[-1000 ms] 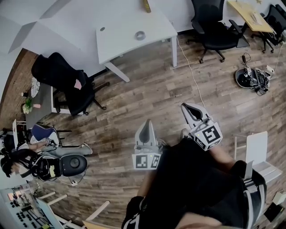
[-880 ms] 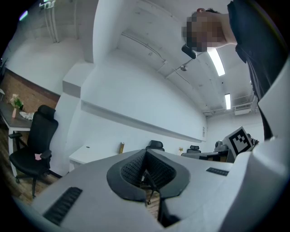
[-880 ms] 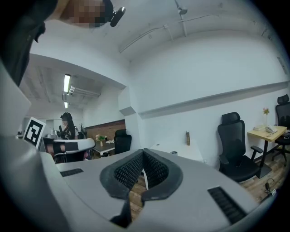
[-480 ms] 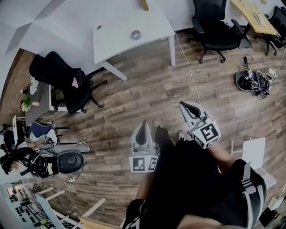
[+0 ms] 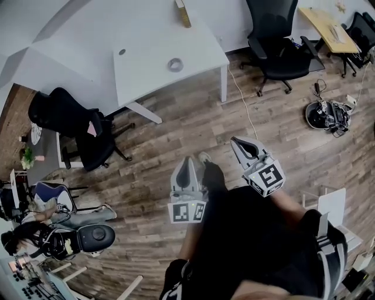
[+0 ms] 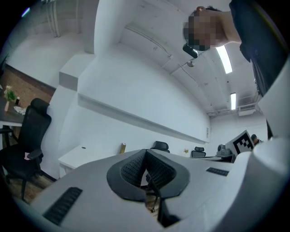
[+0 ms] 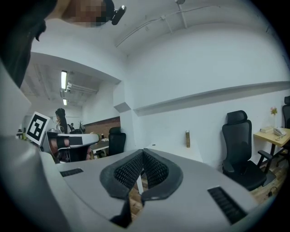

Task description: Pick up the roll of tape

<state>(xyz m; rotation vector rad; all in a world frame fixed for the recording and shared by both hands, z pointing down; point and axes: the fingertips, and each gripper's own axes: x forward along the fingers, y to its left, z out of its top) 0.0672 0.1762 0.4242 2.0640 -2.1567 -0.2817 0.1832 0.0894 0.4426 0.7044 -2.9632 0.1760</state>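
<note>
A grey roll of tape (image 5: 175, 64) lies flat on the white table (image 5: 146, 70) at the top of the head view, well ahead of both grippers. My left gripper (image 5: 187, 166) is held over the wood floor, shut with nothing between its jaws. To its right, my right gripper (image 5: 239, 144) is also shut and holds nothing. In the left gripper view the left gripper (image 6: 145, 159) points level toward the table (image 6: 79, 158); the tape does not show there. The right gripper (image 7: 142, 159) likewise points at the table, its jaws touching.
A small brown upright box (image 5: 183, 13) stands at the table's far edge. Black office chairs stand left (image 5: 73, 126) and right (image 5: 275, 44) of the table. A white cable (image 5: 243, 99) runs across the floor. A wooden desk (image 5: 328, 26) sits far right, gear (image 5: 328, 114) below it.
Both grippers and the person have moved forward toward the white table; the table and tape now appear lower and nearer in the head view. Both grippers stay shut.
</note>
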